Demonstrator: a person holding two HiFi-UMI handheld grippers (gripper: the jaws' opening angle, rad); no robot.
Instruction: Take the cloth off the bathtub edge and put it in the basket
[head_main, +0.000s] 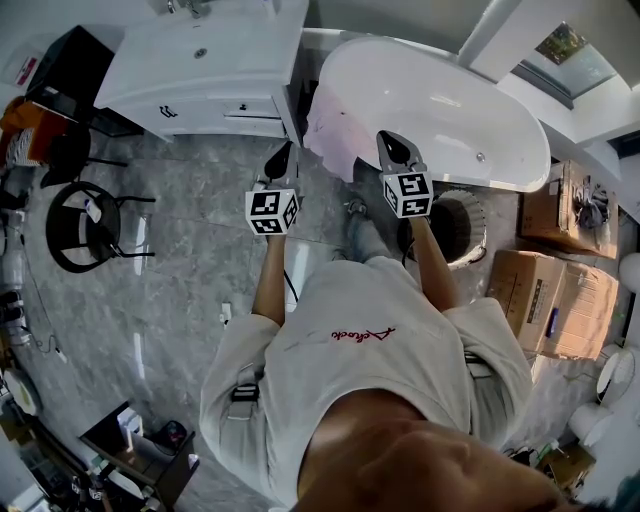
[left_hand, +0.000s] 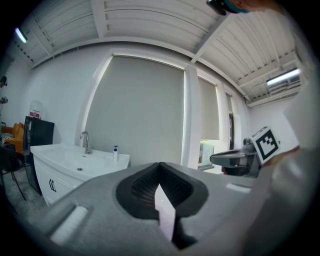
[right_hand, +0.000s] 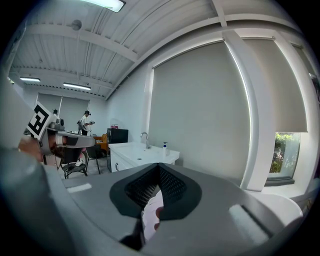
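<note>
A pale pink cloth (head_main: 328, 132) hangs over the left end of the white bathtub (head_main: 440, 100). The round basket (head_main: 458, 226) stands on the floor by the tub's near side, partly behind my right arm. My left gripper (head_main: 281, 158) is shut and empty, over the floor just left of the cloth. My right gripper (head_main: 392, 146) is also shut and empty, at the tub's near rim right of the cloth. In the left gripper view the jaws (left_hand: 160, 172) meet in a thin slit. In the right gripper view the shut jaws (right_hand: 158, 172) show a strip of pink below them.
A white sink cabinet (head_main: 200, 70) stands left of the tub, with a narrow gap between. A black chair (head_main: 82, 226) is at the far left, cardboard boxes (head_main: 555, 298) at the right. A person (right_hand: 86, 123) stands far off in the right gripper view.
</note>
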